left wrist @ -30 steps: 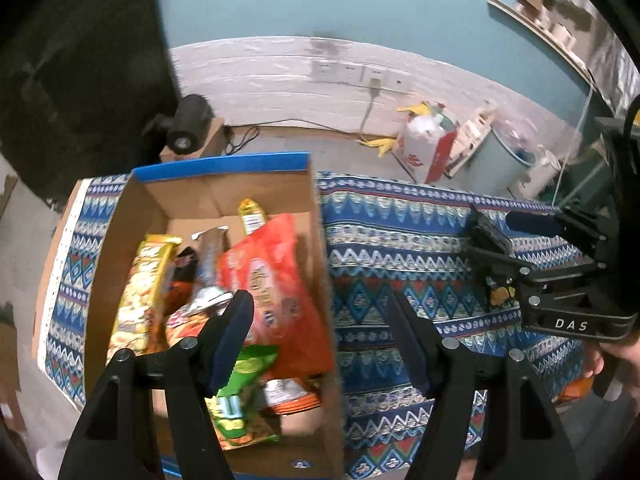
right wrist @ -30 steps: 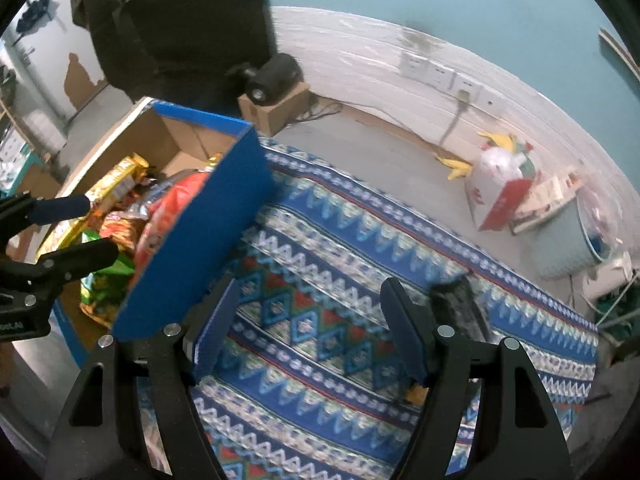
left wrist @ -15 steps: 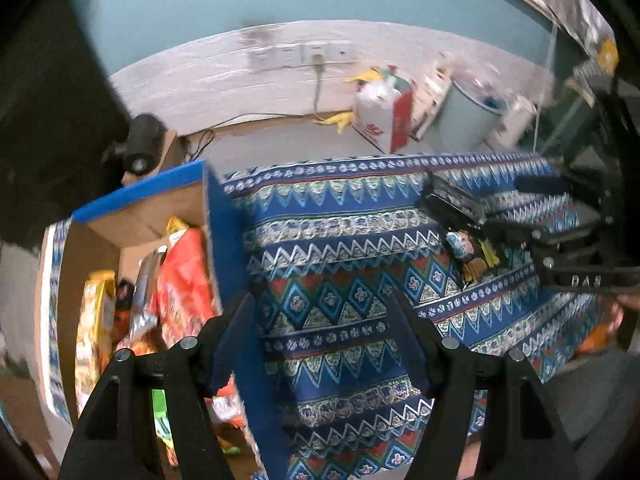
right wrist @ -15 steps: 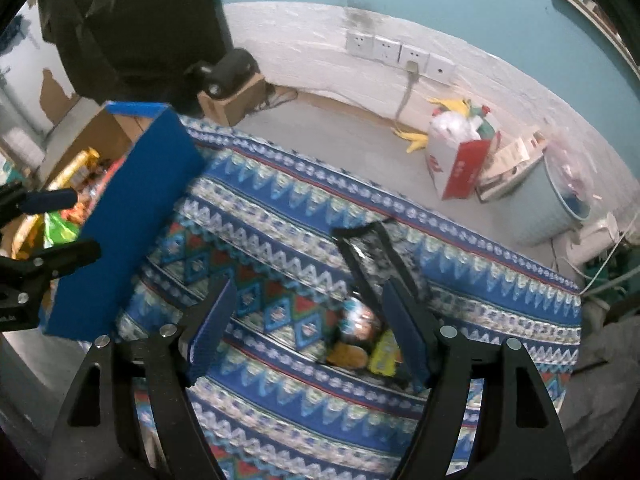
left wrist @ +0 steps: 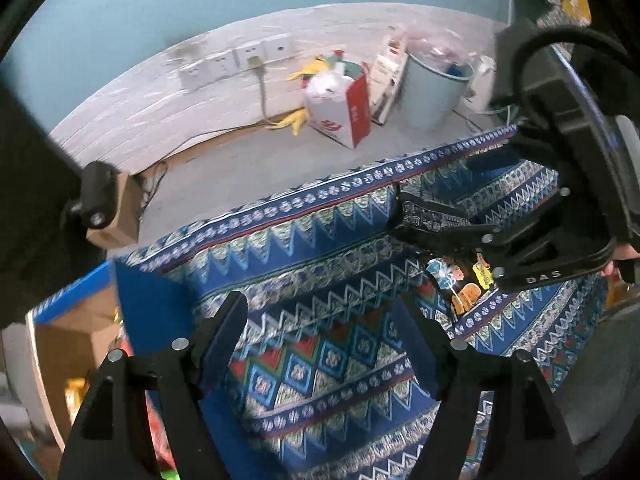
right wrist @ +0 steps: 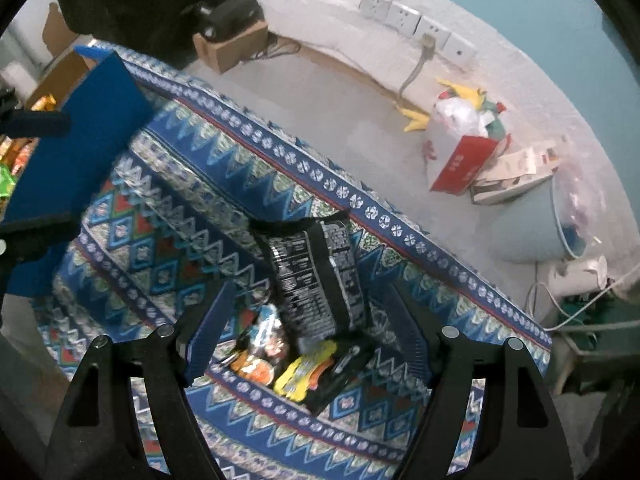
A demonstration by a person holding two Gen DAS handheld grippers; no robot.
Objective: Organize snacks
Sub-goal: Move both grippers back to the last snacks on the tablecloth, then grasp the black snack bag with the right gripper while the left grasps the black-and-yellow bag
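While the left claw (left wrist: 324, 332) is opening over bare cloth (left wrist: 320, 360), the right claw (right wrist: 304, 328) gapes around black snack packets (right wrist: 316, 280)

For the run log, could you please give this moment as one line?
right gripper: open over black snack packets | left gripper: opening, empty | patterned blue cloth

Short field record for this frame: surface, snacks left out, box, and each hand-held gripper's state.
surface: patterned cloth, blue, covering the table
loose snacks: black snack packet leaning over a colourful snack packet; they touch
box: cardboard box with blue outside, at the cloth's far left, snacks inside
right hand-held gripper: open, straddling the two packets, pads not pressing
left hand-held gripper: jaws opening, only cloth between them
floor clutter: red-and-white paper bag, pale blue bin
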